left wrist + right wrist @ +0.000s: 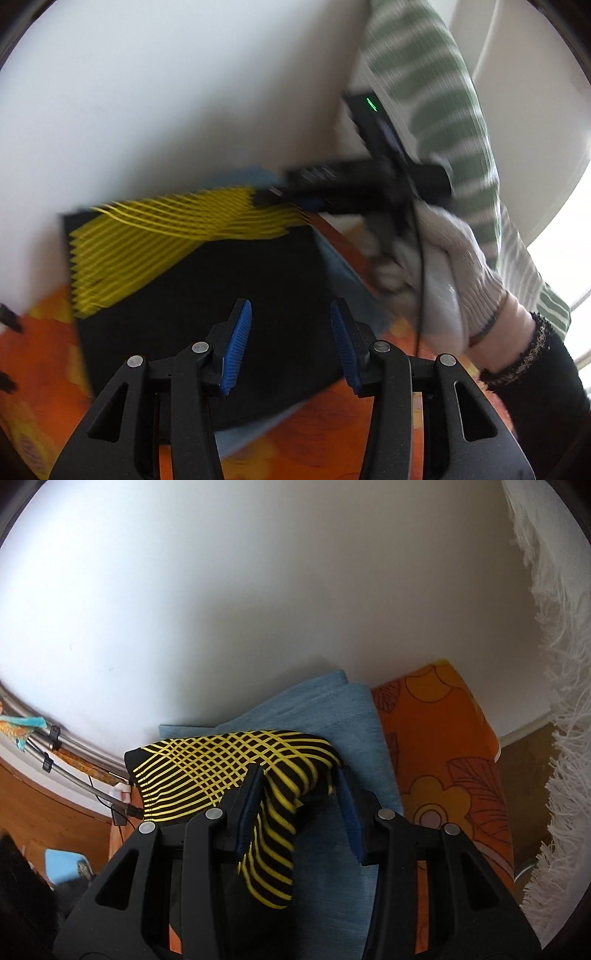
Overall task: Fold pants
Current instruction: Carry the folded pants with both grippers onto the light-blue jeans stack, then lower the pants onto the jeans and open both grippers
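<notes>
Black pants with yellow lines (207, 295) lie folded on a blue cloth over an orange flowered surface (37, 354). My left gripper (291, 339) is open above the black fabric and holds nothing. The right gripper (295, 195) shows in the left wrist view at the pants' far edge, held by a gloved hand (450, 266). In the right wrist view the pants (207, 771) lie ahead, and a striped fold (273, 842) runs between the fingers of my right gripper (299, 805), whose jaws stand apart.
A blue cloth (332, 716) lies under the pants on the orange flowered cover (439, 746). A white wall (258, 590) is behind. A white fringed fabric (561, 701) hangs at right. Metal tubes and cables (55, 738) are at left.
</notes>
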A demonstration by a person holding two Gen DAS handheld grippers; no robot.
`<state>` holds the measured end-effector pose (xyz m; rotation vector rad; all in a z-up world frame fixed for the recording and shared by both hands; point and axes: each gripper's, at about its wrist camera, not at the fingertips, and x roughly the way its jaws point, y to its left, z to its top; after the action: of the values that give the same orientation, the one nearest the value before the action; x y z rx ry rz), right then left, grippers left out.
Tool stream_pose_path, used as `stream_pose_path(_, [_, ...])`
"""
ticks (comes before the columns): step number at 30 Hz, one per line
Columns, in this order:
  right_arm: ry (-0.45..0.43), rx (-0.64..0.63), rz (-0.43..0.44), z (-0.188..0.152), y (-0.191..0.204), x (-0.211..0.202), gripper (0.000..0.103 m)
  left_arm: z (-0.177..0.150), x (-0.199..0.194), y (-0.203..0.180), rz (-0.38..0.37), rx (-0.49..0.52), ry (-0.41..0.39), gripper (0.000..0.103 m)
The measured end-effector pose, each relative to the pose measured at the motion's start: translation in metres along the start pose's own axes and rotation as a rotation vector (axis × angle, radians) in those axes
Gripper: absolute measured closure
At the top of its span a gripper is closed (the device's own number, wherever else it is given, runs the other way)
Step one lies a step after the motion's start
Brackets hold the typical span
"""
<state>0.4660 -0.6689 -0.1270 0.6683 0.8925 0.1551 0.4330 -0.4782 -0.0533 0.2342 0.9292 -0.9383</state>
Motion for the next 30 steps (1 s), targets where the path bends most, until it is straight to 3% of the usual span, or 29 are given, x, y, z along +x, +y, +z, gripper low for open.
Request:
stream_pose_path(2, [0.009, -0.013, -0.006, 0.000, 0.001, 0.004, 0.060, -0.002, 0.016, -0.013, 0.010, 0.009, 0.048, 0.059])
stream_pose_path(6, [0.027, -0.035, -0.011, 0.001, 0.005, 0.006, 0.060, -0.002, 0.039, -0.024, 0.082, 0.032, 0.095, 0.043])
stream_pose_path(10, [0.023, -0.027, -0.004, 0.002, 0.005, 0.006, 0.060, -0.006, 0.058, -0.035, 0.158, 0.072, 0.094, 0.043])
stream_pose_path(11, [0.021, -0.024, -0.007, 0.002, 0.005, 0.007, 0.062, -0.007, 0.060, -0.036, 0.171, 0.078, 0.087, 0.045])
stream_pose_path(13, [0.013, -0.029, -0.022, 0.002, 0.007, 0.008, 0.070, -0.011, 0.062, -0.037, 0.177, 0.083, 0.073, 0.074])
stream_pose_path(16, [-0.007, -0.056, -0.049, 0.003, 0.013, 0.009, 0.087, -0.013, 0.058, -0.030, 0.163, 0.099, 0.058, 0.088])
stream_pose_path(19, [-0.049, -0.064, -0.044, 0.003, 0.018, 0.004, 0.095, -0.017, 0.039, -0.029, 0.125, 0.095, 0.037, 0.090])
stream_pose_path(25, [-0.149, -0.146, -0.061, 0.012, 0.044, -0.017, 0.098, -0.003, 0.002, -0.029, 0.016, 0.034, -0.050, 0.090])
stream_pose_path(29, [-0.184, -0.187, -0.106, 0.028, 0.053, -0.027, 0.098, 0.007, 0.015, -0.032, -0.037, -0.015, -0.072, 0.090])
stream_pose_path(30, [-0.176, -0.193, -0.123, 0.032, 0.052, -0.025, 0.097, 0.008, 0.022, -0.031, -0.071, -0.030, -0.059, 0.085])
